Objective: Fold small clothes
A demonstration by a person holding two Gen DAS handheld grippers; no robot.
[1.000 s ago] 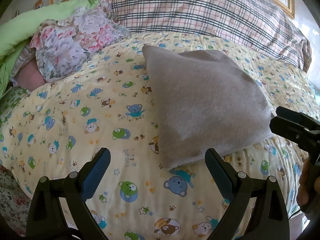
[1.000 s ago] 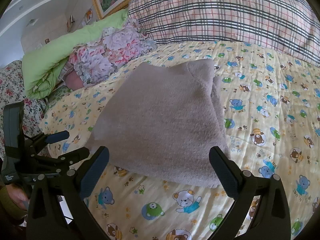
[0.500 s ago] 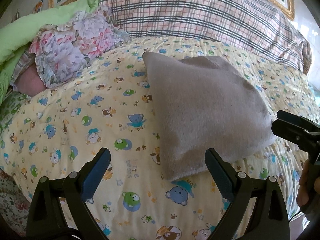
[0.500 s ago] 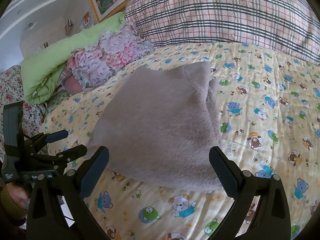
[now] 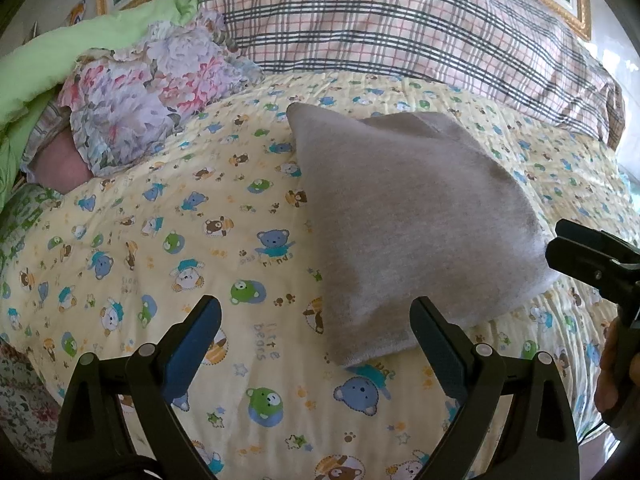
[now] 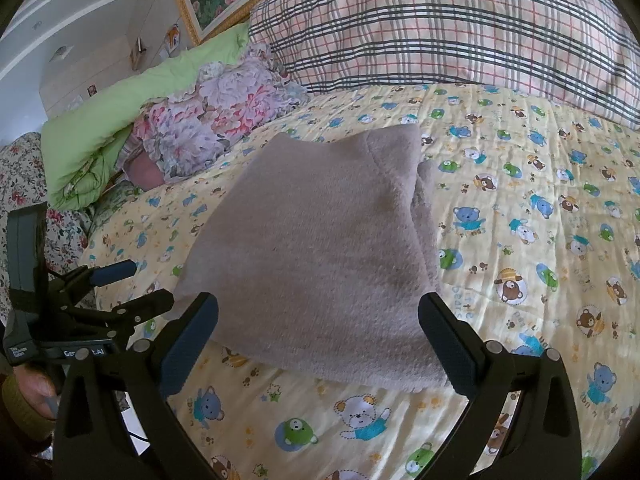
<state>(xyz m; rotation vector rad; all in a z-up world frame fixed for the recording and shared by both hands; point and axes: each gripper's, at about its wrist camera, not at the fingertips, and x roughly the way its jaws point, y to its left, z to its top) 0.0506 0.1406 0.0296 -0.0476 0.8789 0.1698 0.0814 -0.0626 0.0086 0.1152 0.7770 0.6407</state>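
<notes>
A grey, fleecy small garment [image 5: 408, 216] lies folded flat on the yellow bear-print quilt [image 5: 160, 240]. My left gripper [image 5: 316, 340] hovers open just before the garment's near left corner, holding nothing. In the right wrist view the same garment [image 6: 320, 240] fills the middle, and my right gripper [image 6: 318, 332] stands open at its near edge, its fingers wider than the fold and apart from the cloth. The left gripper [image 6: 128, 288] shows at the left of that view, open. The right gripper [image 5: 592, 264] shows by the garment's right corner in the left wrist view.
A plaid pillow [image 6: 460, 32] lies along the head of the bed. A floral cloth heap [image 5: 152, 92] and a green quilt [image 6: 120, 120] sit at the far left. A hand [image 5: 612, 368] holds the right gripper. The bed's edge runs just below both grippers.
Both views have shifted slightly, so the garment sits a little lower in frame. The garment itself has not moved, and both grippers stay open.
</notes>
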